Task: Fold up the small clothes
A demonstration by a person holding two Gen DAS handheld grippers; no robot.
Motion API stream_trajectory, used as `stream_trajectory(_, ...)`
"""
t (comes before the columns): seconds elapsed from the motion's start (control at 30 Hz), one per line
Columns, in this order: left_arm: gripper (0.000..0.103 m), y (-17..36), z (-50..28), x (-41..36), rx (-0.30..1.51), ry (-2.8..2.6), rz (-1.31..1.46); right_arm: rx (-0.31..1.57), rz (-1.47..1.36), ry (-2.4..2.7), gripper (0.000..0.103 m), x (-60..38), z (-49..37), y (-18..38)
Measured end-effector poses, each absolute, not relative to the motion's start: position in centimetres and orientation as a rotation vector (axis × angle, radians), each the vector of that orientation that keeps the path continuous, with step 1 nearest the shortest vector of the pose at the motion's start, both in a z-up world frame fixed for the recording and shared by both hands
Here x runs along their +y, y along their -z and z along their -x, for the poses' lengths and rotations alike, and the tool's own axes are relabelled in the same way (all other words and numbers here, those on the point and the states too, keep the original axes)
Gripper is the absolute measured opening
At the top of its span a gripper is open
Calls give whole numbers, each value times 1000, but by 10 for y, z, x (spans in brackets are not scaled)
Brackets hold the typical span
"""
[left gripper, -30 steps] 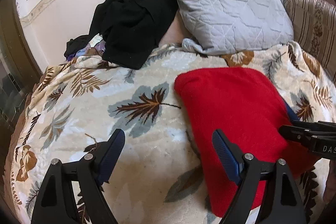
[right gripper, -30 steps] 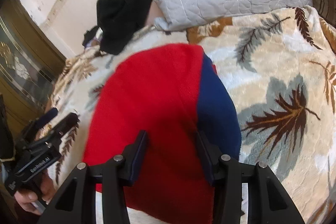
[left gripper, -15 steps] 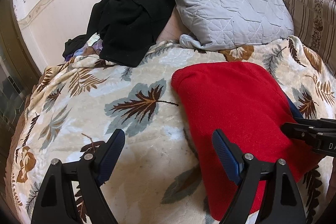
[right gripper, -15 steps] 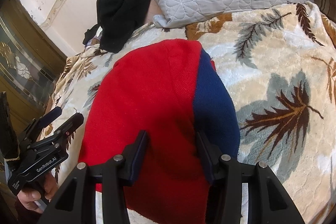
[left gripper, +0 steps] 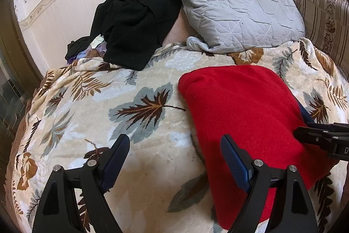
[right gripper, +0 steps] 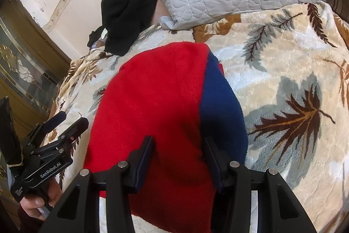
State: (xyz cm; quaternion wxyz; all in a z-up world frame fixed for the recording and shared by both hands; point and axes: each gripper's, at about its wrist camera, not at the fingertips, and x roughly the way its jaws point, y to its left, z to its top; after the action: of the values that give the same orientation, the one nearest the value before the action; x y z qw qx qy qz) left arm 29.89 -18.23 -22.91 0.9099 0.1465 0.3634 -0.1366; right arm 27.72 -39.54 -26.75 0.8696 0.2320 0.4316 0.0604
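Observation:
A folded red knit garment with a blue part along its right side lies on the leaf-patterned blanket. My left gripper is open and empty, above the blanket at the garment's left edge; its right finger hangs over the red fabric. My right gripper is open, its fingers spread over the garment's near end, gripping nothing. The right gripper also shows in the left wrist view, and the left gripper shows in the right wrist view.
A grey quilted pillow and a heap of black clothing lie at the far side of the bed against a white wall. A striped cushion is at the far right. A brown glazed cabinet stands to the left.
Both views have shifted slightly; the garment sits a little farther out from the grippers. Both grippers stay open and the garment lies as it did.

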Motion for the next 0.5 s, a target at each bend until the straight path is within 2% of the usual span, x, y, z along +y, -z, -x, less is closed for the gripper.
stream_trajectory(0.5,85,229,-300,-182,756,284,-303,892,-477,-131,53,-398,-276,263)
